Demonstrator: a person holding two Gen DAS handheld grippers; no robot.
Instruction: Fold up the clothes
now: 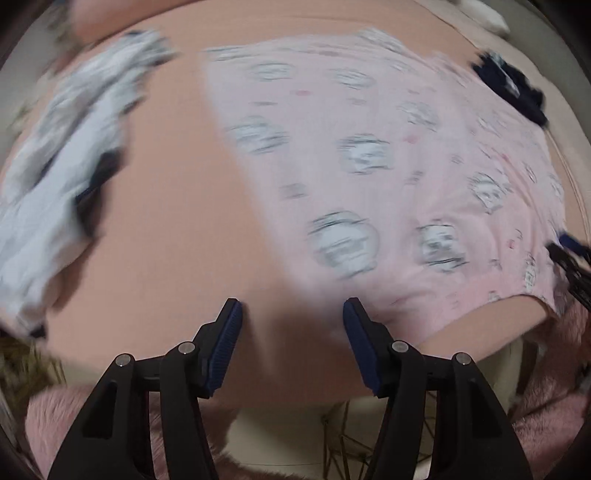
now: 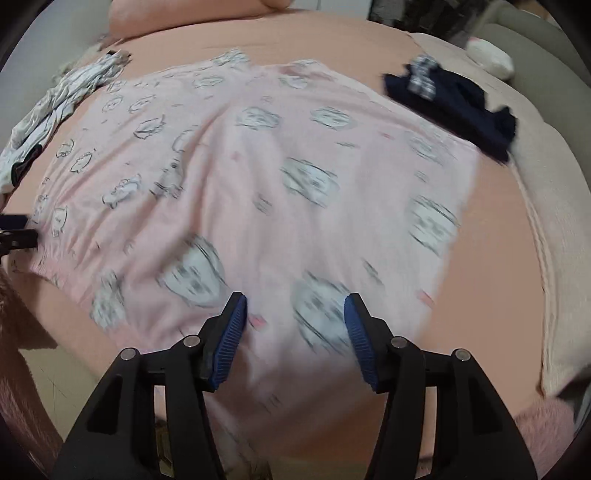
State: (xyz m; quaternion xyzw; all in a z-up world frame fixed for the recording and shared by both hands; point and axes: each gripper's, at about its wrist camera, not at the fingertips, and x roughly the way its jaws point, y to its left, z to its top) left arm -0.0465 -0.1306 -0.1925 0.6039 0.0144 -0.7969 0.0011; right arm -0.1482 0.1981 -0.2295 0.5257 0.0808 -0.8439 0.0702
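Observation:
A pale pink garment [image 1: 369, 155] printed with white cartoon faces lies spread flat on the peach bedsheet [image 1: 177, 206]. My left gripper [image 1: 293, 315] hovers open over the sheet at the garment's near left edge, with nothing between its blue pads [image 1: 229, 332]. In the right wrist view the same pink garment [image 2: 258, 177] fills the middle. My right gripper [image 2: 295, 310] stands open just above its near part, and no cloth is pinched. Each gripper shows at the edge of the other's view: the right gripper [image 1: 570, 266], the left gripper [image 2: 16, 236].
A white and grey garment [image 1: 62, 155] lies crumpled to the left on the sheet, also seen as the white garment [image 2: 62, 99]. A navy garment [image 2: 454, 107] sits at the far right corner. A beige blanket [image 2: 557, 266] borders the right side; a pink pillow [image 2: 177, 14] lies at the back.

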